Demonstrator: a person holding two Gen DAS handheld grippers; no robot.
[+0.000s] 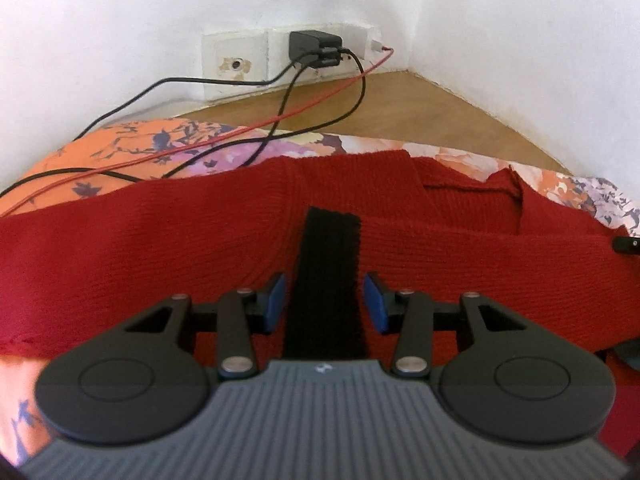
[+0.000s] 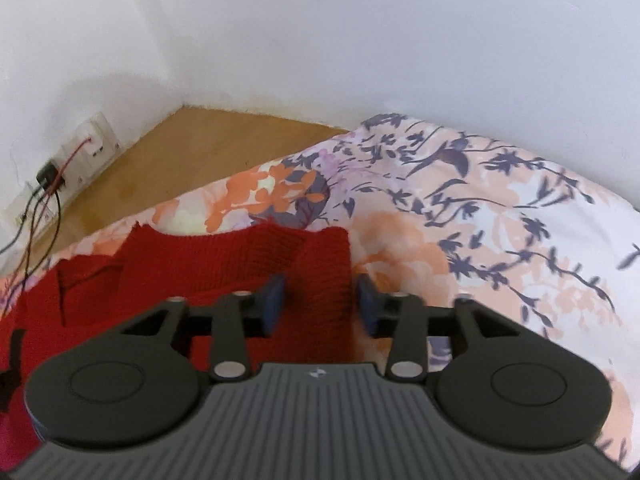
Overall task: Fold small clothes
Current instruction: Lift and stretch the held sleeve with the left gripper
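1. Where it lies across the floral bedsheet, the red knit sweater is spread wide, with a black knit strip running up its middle; the ribbed end of the sweater reaches the right claw.
2. Left claw: spread, blue pads either side of the black strip, pinching nothing.
3. Right claw: spread, straddling the ribbed end, not yet closed on it.
4. Risk: loose knit likely stretches or sags, so a shallow pinch could slip or take one layer only, leaving a skewed fold.
5. Risk: a grip on the strip alone may drag it rather than lift the sweater.
6. Risk: black cables and a red cable trail over the bedding near the far edge of the sweater; a sweeping fold could snag them.
7. Surface: soft bed, floral cover in orange, lilac and navy.
8. Room: white walls, wooden floor in a corner, wall sockets with a black charger.
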